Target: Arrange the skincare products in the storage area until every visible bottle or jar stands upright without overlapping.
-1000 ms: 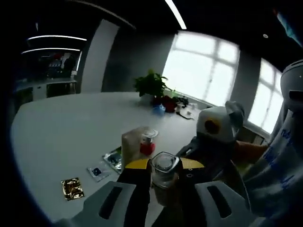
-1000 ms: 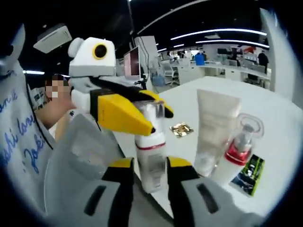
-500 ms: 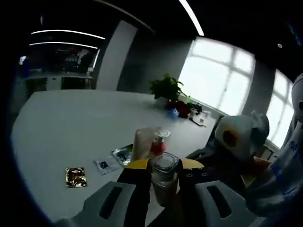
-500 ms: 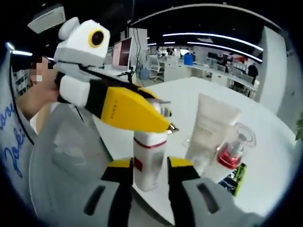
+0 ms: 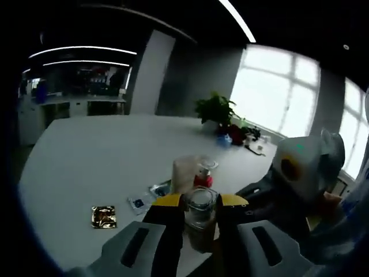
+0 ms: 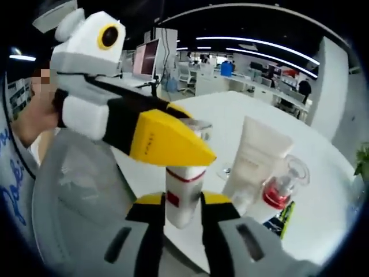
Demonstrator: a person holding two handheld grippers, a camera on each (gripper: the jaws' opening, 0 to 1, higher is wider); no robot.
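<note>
I clamp the white bottle (image 6: 183, 190) at its base with my right gripper (image 6: 179, 222) and, apparently, its clear cap (image 5: 200, 206) with my left gripper (image 5: 200, 214), steadying it upright over the worktop (image 5: 92, 167) edge beside the tube (image 6: 253, 164).

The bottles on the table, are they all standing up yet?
Nearly. The white tube and the red pump bottle already stand upright side by side. Both tongs grip the white bottle with the red band; it must be set beside them.
</note>
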